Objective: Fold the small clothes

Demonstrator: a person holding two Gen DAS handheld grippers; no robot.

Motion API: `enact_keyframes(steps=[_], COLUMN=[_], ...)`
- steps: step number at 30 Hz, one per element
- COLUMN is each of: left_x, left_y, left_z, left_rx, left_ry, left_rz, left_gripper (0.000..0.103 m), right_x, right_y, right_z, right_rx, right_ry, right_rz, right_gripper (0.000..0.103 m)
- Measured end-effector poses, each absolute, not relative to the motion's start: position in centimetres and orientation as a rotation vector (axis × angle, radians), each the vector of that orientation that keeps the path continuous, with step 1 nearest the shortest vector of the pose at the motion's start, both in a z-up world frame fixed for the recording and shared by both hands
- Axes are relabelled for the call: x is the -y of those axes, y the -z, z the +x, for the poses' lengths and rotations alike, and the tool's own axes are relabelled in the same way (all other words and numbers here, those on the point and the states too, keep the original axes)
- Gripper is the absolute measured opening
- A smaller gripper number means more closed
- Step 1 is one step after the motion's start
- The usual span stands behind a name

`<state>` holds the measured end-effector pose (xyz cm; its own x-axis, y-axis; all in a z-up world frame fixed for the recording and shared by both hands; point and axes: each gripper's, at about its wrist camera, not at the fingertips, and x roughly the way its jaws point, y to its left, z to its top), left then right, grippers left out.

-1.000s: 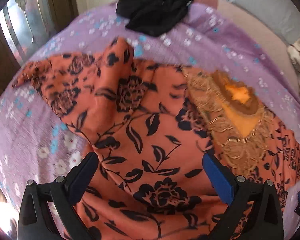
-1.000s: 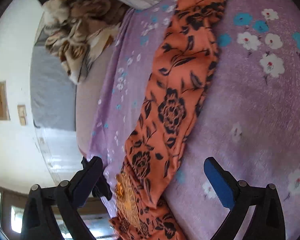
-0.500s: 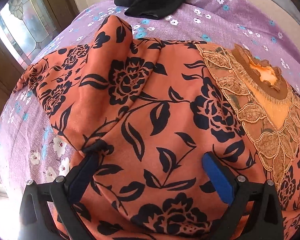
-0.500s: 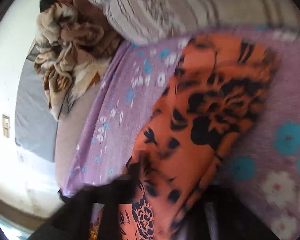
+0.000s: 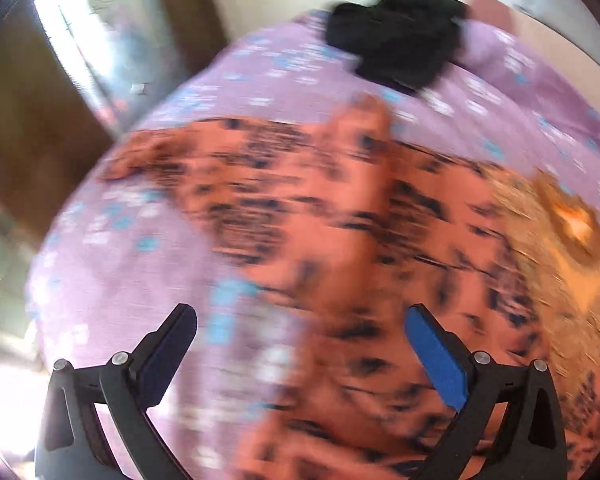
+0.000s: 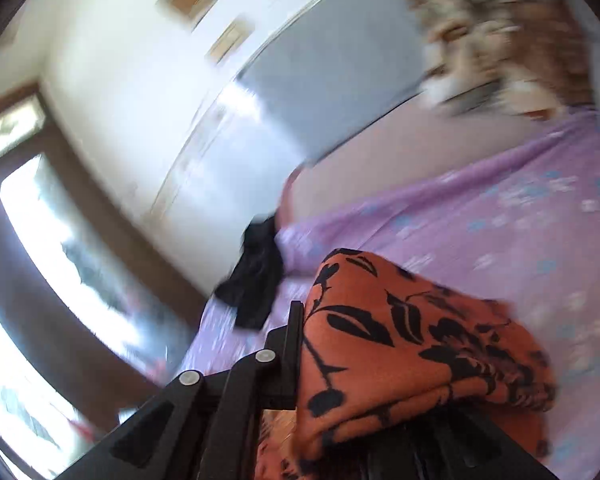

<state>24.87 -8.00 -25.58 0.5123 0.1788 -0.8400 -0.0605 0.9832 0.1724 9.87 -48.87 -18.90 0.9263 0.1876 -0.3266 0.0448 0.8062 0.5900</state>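
Observation:
An orange garment with black flowers (image 5: 364,240) lies spread on the purple flowered bedspread (image 5: 112,280), with a gold embroidered neckline (image 5: 572,224) at the right. The left wrist view is blurred by motion. My left gripper (image 5: 300,332) is open and empty above the garment's near left edge. In the right wrist view my right gripper (image 6: 312,344) is shut on a fold of the same garment (image 6: 400,356), which drapes over the right finger and hides it.
A black garment (image 5: 396,36) lies at the far edge of the bed, also seen in the right wrist view (image 6: 256,276). A brown patterned blanket (image 6: 500,36) is heaped at the bed's head. A window and wooden frame (image 5: 52,92) stand at the left.
My right gripper has closed on the garment's sleeve end and lifted it, swinging towards the window side. My left gripper has pulled back and shifted left over the garment's edge, still open.

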Motion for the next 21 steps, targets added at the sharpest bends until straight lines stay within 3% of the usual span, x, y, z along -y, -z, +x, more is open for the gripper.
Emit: enact_keyframes(steps=[5,6,7,9,15,21], left_x=[2.4,1.7,1.0,0.2,0.8,6.6], left_y=[25.6,25.5,25.4,25.5,25.3,23.2], left_z=[25.2,25.3,25.4,25.4,25.3,22.9], left_rx=[-1.038,-1.038,-1.035,-1.031,-0.984,-0.866], left_ry=[-0.224,-0.236,-0.249,-0.263,-0.194,0.059], left_rz=[0.046,0.041,0.039,0.03,0.018,0.113], left_gripper=[0.103,0.103,0.103,0.103,0.103,0.103], right_x=[37.7,36.0,34.8,33.5,36.2,43.3], right_y=[25.0,26.6,28.0,30.5,31.9,30.7], right_z=[16.6,17.0,17.5,17.1,14.4,8.9], right_rx=[-0.618,-0.662,-0.706,-0.745,-0.815,-0.707], right_ry=[-0.193,-0.223,-0.257,-0.344,-0.386,-0.263], right_rz=[0.501,0.486,0.487,0.536,0.754,1.03], right_gripper=[0.013,0.025,0.051,0.081,0.083,0.083])
